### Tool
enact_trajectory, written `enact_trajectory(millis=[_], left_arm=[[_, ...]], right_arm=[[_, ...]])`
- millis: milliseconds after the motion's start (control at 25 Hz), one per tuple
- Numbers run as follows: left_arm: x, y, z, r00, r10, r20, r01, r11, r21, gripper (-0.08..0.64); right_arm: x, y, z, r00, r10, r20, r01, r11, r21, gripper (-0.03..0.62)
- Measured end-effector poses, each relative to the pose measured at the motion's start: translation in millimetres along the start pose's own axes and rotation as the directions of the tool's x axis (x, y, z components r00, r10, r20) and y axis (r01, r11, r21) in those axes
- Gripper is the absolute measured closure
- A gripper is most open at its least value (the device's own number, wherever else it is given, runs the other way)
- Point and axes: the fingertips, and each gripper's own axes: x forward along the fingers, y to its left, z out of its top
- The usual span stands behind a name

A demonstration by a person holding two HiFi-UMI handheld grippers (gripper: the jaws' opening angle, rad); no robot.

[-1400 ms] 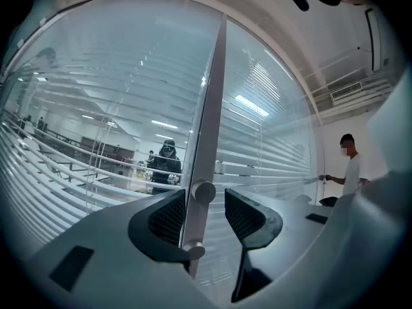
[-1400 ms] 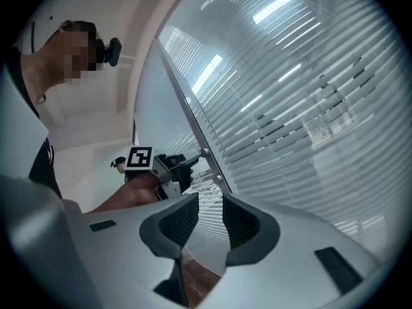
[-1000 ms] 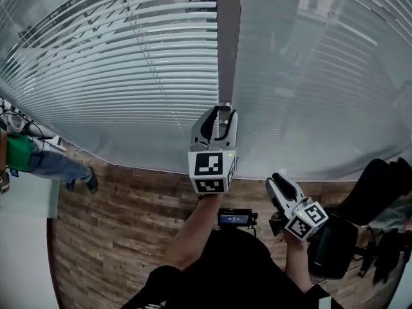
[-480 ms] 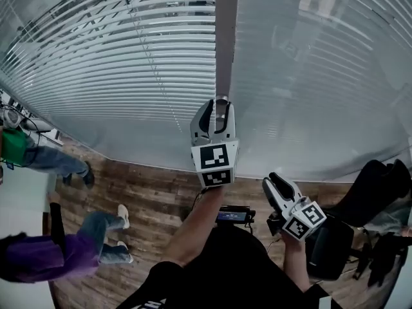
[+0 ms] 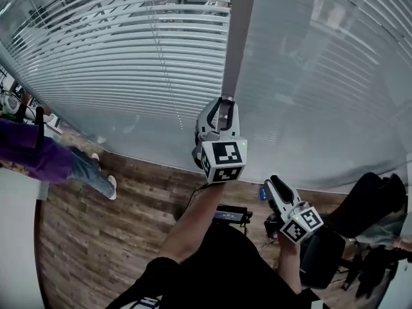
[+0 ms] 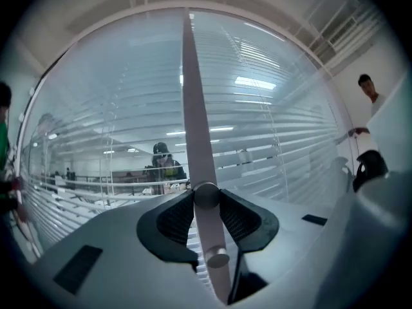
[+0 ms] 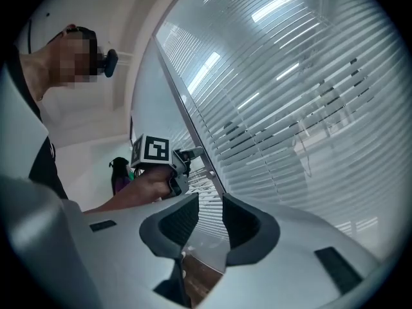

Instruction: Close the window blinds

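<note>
A grey vertical mullion point(image 5: 237, 37) divides two glass panes with slatted blinds point(image 5: 129, 50) behind them. The left pane's slats stand partly apart; the right pane's blinds point(image 5: 322, 76) look flatter. On the mullion sits a round knob point(image 6: 206, 195), with a second knob point(image 6: 217, 259) below it. My left gripper point(image 5: 222, 105) is raised to the mullion. Its jaws are closing around the upper knob, and both pads point(image 6: 177, 217) touch the knob's sides. My right gripper point(image 5: 275, 184) hangs lower at the right, open, with nothing between its jaws.
A person in purple point(image 5: 45, 159) walks over the wooden floor point(image 5: 96, 230) at the left. A dark chair or bag point(image 5: 360, 205) stands at the lower right. A small black device point(image 5: 232, 214) sits at my waist. Another person point(image 6: 367, 89) shows at the right of the left gripper view.
My left gripper's jaws have drawn in around the knob on the mullion and sit a little higher. A person in purple has walked in at the left. The right gripper has barely moved.
</note>
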Motion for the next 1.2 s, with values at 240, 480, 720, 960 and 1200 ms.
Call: enact_trajectory(millis=[240,480,720,960,1200], left_arm=[[4.0,-16.1,0.1,0.997,0.062,-0.035,-0.049,0.955,0.291,0.422],[0.9,-18.7,0.2,0.995,0.092,-0.041,-0.065,0.897,0.438,0.423],[-1.3,-5.8,2.0,1.000,0.013,-0.027,-0.008,0.978,0.207,0.419],[-0.1,-6.7,2.5,0.999,-0.035,-0.017,0.034,0.997,-0.062,0.420],[0.9,-12.7,5.8,0.991,0.124,-0.047,-0.087,0.877,0.472,0.423]], right_arm=[[-8.7,-10.9,-2.0,1.000,-0.011,-0.001,0.011,1.000,0.011,0.494],[-11.9,-10.1,-3.8,1.000,-0.018,-0.003,0.018,1.000,0.014,0.494],[0.3,-3.8,-3.9,1.000,0.018,-0.009,-0.018,1.000,-0.001,0.494],[-6.6,-7.3,0.0,1.000,0.016,0.003,-0.016,1.000,0.000,0.494],[-14.3,-15.1,-0.6,1.000,-0.012,0.010,0.012,1.000,0.007,0.494]])
